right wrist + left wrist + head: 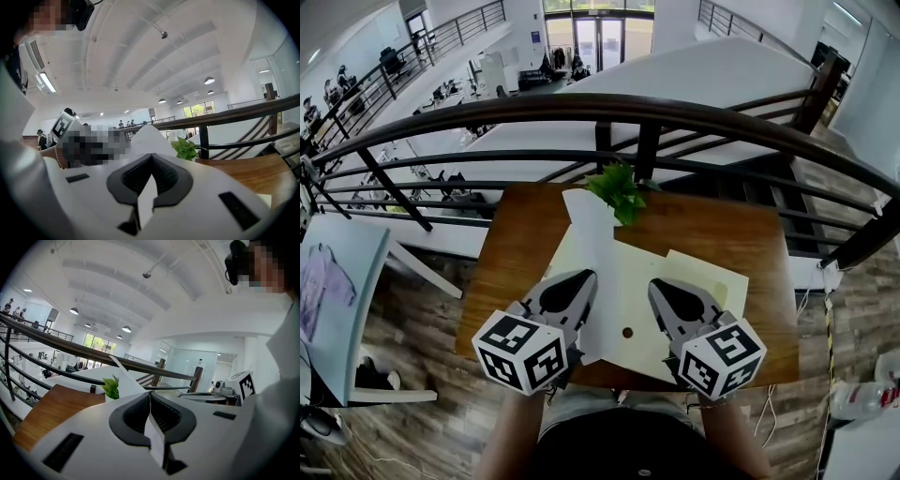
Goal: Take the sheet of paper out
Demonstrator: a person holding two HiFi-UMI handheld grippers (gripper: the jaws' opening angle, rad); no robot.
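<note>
A white sheet of paper (592, 272) stands up from a cream envelope (712, 281) that lies on the wooden table (520, 244). The sheet curls upward toward the far edge. My left gripper (581, 277) is shut on the sheet's left side; in the left gripper view a thin white edge (154, 437) runs between the closed jaws of that gripper (150, 395). My right gripper (661, 286) is over the envelope, and in the right gripper view its jaws (151, 157) are closed on a thin pale edge (146, 199). A small round hole (627, 332) marks the envelope near me.
A small green plant (619, 189) stands at the table's far edge, just behind the sheet. Beyond it runs a dark metal railing (609, 111) with a drop to a lower floor. A white chair (342, 300) is at the left. Wooden floor surrounds the table.
</note>
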